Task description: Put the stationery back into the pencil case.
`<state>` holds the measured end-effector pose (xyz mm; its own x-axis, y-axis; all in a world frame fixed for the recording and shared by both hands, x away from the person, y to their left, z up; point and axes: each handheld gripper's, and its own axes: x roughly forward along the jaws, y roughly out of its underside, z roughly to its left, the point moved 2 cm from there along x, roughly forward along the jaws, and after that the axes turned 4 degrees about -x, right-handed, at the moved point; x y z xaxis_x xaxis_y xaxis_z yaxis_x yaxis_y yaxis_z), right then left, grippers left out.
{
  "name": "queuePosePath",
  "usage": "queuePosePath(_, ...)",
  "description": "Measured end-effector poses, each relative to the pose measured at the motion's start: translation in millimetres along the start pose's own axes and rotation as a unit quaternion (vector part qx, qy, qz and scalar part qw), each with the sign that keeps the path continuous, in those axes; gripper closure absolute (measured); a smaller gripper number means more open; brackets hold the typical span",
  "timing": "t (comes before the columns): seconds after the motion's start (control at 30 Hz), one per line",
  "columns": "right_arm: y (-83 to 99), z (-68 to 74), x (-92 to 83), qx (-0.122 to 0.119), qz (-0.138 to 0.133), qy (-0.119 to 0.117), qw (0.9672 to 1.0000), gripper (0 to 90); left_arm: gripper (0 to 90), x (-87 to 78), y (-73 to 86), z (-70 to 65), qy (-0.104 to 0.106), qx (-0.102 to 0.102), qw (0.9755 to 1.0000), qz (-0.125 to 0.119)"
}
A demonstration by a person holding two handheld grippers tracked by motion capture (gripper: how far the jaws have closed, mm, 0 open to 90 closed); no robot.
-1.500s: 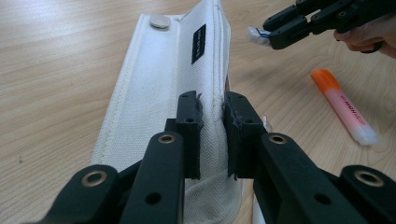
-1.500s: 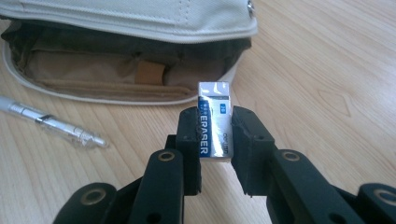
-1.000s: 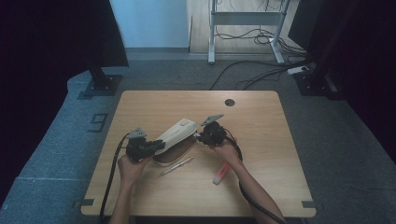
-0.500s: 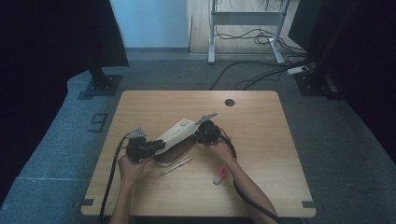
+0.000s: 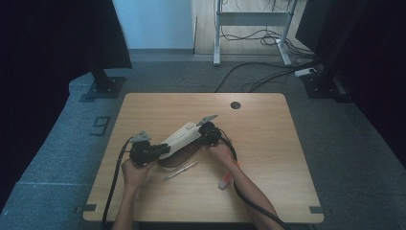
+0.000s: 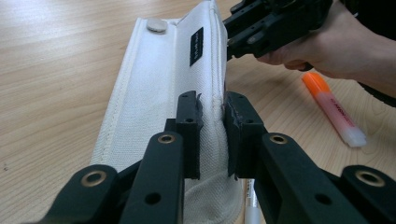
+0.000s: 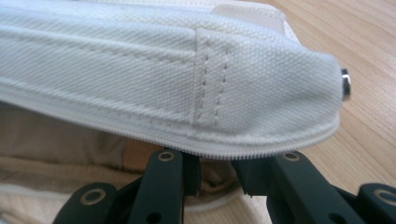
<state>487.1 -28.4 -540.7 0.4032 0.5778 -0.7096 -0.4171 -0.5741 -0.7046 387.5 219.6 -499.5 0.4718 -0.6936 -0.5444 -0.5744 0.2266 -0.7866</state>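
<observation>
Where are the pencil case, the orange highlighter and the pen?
pencil case (image 6: 154, 88), left gripper view, on its white canvas side.
orange highlighter (image 6: 332, 109), left gripper view, on the middle of its barrel.
pen (image 5: 180, 171), high view, on the middle of its shaft.

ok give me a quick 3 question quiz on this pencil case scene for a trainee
1. True or false: the left gripper is shut on an edge of the white pencil case.
2. Which marker lies on the table near the right forearm? A) orange highlighter B) blue pen C) black marker
3. What lies on the table just in front of the case, toward the person?

Key
1. True
2. A
3. A white pen
</observation>
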Motion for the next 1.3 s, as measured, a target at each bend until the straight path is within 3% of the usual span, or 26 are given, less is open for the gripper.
queuePosePath(0.4, -1.5, -2.3, 10.2, 0.003, -0.005, 0.002, 1.0, 71.2, 76.9, -0.2, -0.4, 0.6, 0.004, -0.001, 1.0, -0.004)
queuePosePath(0.53, -1.1, -3.2, 9.7, 0.003, -0.005, -0.006, 1.0, 62.3, 76.8, -0.1, -0.2, 1.0, 0.003, -0.001, 1.0, -0.004)
queuePosePath(0.67, -1.4, -4.1, 0.2, -0.003, -0.001, -0.009, 1.0, 54.7, 76.6, 0.7, 0.2, 2.1, 0.0, 0.0, 1.0, -0.005)
queuePosePath(1.03, 4.0, -6.4, -29.4, -0.009, -0.005, -0.01, 0.9999, 50.8, 76.9, 0.6, 0.3, 3.1, -0.003, -0.001, 1.0, -0.004)
queuePosePath(1.3, 12.0, 5.3, -45.9, -0.018, -0.009, -0.02, 0.9996, 48.0, 77.1, 0.3, 0.3, 3.2, -0.004, -0.001, 1.0, -0.004)
